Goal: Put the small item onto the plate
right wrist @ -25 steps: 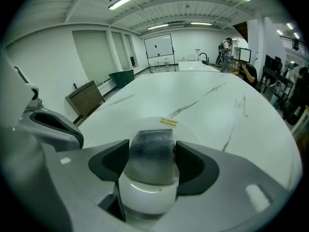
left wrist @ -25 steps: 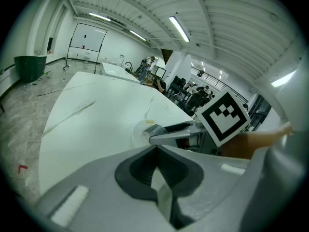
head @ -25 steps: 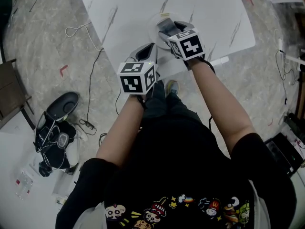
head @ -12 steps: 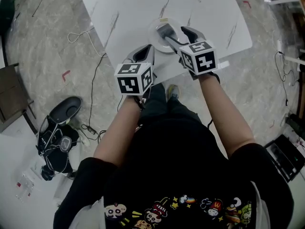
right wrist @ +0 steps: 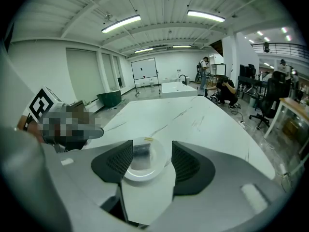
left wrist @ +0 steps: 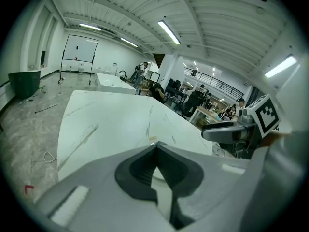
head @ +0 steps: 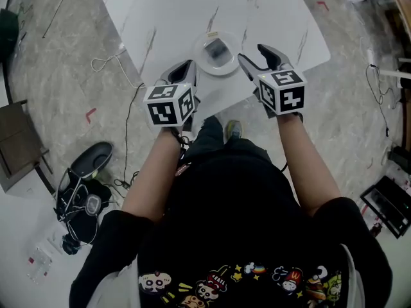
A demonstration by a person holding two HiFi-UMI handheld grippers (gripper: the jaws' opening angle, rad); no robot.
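A small dark grey item (head: 216, 47) lies on the white round plate (head: 207, 61) near the table's front edge. In the right gripper view the item (right wrist: 140, 153) rests in the plate (right wrist: 140, 174), seen between the jaws and beyond them. My right gripper (head: 257, 55) (right wrist: 152, 153) is open and empty, just right of the plate. To the plate's left, at the table edge, my left gripper (head: 185, 70) (left wrist: 156, 148) is shut with nothing in it. The right gripper (left wrist: 227, 130) also shows in the left gripper view.
The white marble-patterned table (head: 270, 11) stretches away beyond the plate. Below on the grey floor lie a white cable (head: 106, 63) and a dark bag with gear (head: 83, 172) at the left. Chairs and people are far behind the table.
The right gripper was over the plate with the item between its jaws; it has opened, left the item on the plate and drawn back to the right. The left gripper has barely moved.
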